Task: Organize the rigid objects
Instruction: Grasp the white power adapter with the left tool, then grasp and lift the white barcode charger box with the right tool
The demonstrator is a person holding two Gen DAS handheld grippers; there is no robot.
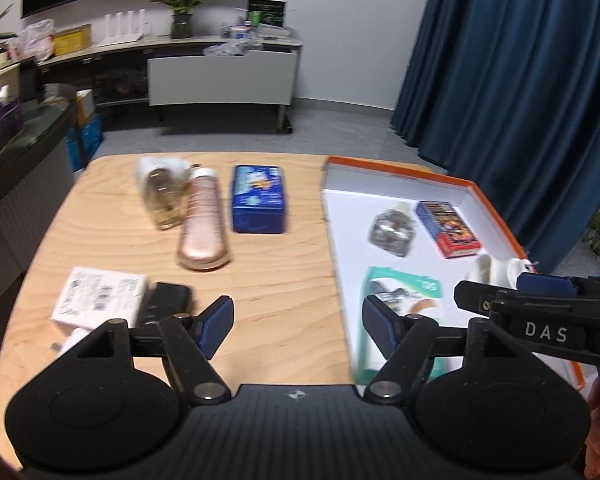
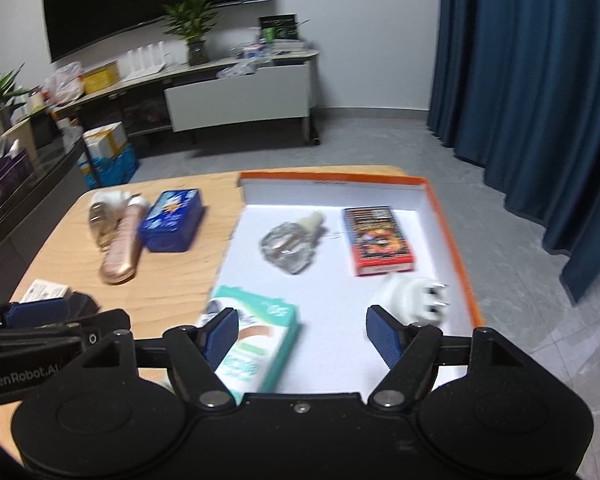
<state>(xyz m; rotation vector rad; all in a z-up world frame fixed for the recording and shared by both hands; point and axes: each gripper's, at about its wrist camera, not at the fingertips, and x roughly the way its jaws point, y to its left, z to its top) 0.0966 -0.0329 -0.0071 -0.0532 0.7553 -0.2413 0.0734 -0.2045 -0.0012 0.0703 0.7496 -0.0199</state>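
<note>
Table (image 1: 260, 280): light wood, rounded corners; holds loose items on its left part and an orange-rimmed tray (image 2: 452, 240) on its right part.

Tray contents, on the white floor:
- Card box (image 2: 380, 240), red and dark print, lying flat at the far right.
- Foil lump (image 2: 288, 248), crumpled silver with a pale cap, just left of the card box.
- Green box (image 2: 260, 344), white and green, at the near left, partly behind the right gripper's left finger.
- White plug (image 2: 412, 300), prongs pointing right, near the right wall.

Loose on the table:
- Blue tin (image 1: 258, 200), rectangular, printed lid, nearest the tray.
- Pink bottle (image 1: 204, 224), lying on its side, white cap pointing away, left of the tin.
- Glass bottle (image 1: 162, 196), clear with amber tint, touching or just beside the pink bottle; white wrapping behind it.
- White box (image 1: 100, 300), labelled, at the near left.
- Black item (image 1: 164, 304), flat, beside the white box; kind cannot be told.

Left gripper (image 1: 298, 328): jaws wide, nothing between them, over the table's near edge by the tray's left wall.

Right gripper (image 2: 302, 336): jaws wide, holding nothing, above the tray's near part, between green box and plug.
</note>
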